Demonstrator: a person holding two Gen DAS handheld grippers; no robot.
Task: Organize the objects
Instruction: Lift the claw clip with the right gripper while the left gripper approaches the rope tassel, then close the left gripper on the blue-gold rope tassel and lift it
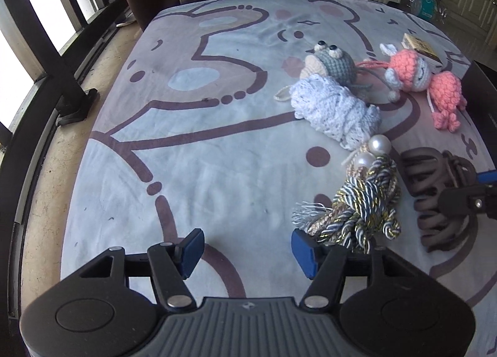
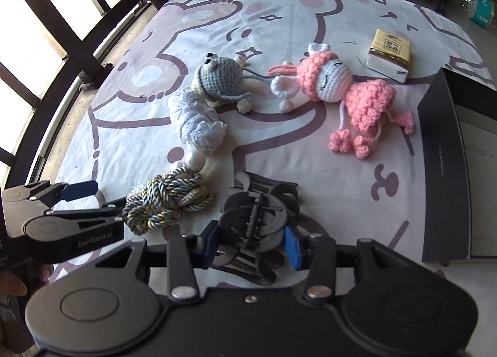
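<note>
My cloth [image 1: 217, 146] pale grey with brown cartoon outlines and dots | hair claw [image 2: 257, 226] dark brown | twisted cord [image 2: 167, 201] navy, gold, white, with pearl-white beads [image 1: 374, 147] | crochet doll [image 2: 348, 99] pink and white | crochet critter [image 2: 222, 79] grey, cream mouth | lace bundle [image 1: 335, 111] white | my pads [image 1: 306, 251] blue | small box [image 2: 389, 54] yellow-gold

Daylight enters through the dark-framed window [image 1: 40, 24], whose panes blow out to pure white in both views. The pale cartoon-printed cloth [image 2: 310, 170] is evenly bright near that window, with soft, short shadows. Fisheye distortion bends the window bars and cloth edges. Close foreground parts look slightly soft.
</note>
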